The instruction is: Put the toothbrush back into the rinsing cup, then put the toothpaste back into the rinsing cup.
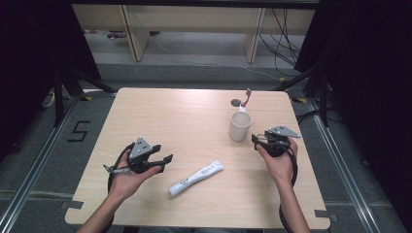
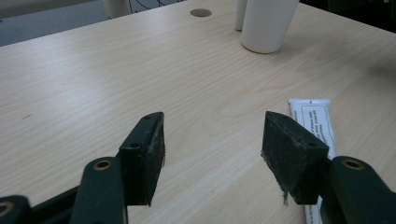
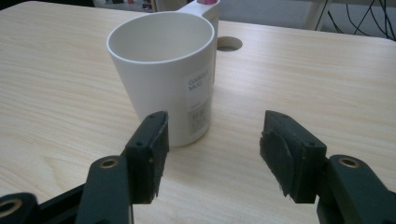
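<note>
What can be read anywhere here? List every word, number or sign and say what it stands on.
"GARGLE MUG": on the label of the white mug, as best it reads in the right gripper view.
Small print and a square code below it on that label: too small to read.
"5": marked in dark tape on the floor left of the table.
Printed lines on the white tube: too small and blurred to read.

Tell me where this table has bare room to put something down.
The far left stretch of the table, beyond the left gripper, is bare. So is the middle, between tube and cup. It is crowded at the cup, where the right gripper sits.
</note>
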A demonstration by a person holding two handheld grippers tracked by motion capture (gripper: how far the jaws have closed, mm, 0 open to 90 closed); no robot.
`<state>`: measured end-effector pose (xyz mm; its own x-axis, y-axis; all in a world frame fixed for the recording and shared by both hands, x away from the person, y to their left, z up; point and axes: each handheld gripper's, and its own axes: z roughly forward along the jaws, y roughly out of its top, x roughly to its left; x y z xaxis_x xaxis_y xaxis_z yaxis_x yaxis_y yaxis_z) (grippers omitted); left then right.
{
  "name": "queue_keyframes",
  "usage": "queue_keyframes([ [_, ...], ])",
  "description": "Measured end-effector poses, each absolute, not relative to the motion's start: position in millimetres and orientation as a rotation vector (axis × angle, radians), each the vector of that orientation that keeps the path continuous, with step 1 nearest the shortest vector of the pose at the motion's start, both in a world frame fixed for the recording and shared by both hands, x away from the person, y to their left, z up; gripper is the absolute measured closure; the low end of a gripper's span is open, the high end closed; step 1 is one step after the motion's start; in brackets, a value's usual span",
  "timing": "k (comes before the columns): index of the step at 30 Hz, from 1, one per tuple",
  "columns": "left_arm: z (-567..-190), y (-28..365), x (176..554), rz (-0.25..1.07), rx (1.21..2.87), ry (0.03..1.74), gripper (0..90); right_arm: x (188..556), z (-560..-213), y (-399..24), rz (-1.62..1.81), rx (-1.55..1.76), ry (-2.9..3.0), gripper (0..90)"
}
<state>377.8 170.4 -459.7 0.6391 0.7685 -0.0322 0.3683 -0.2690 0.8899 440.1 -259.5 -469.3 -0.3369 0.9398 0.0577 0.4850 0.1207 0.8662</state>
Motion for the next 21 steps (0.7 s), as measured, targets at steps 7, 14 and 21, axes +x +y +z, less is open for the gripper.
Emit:
queue_keyframes([
  [7, -459, 163, 378, 0.475, 1.896, 0.891, 39.4, 438, -471, -258, 1.137, 1.380, 1.917, 42.0],
  [14, -460, 160, 382, 0.462, 1.901, 0.898, 39.5, 439, -481, -255, 1.125, 1.381, 1.934, 42.0],
  [21, -461, 154, 382, 0.429, 1.919, 0.878, 39.4, 433, -492, -249, 1.113, 1.392, 1.959, 41.8],
])
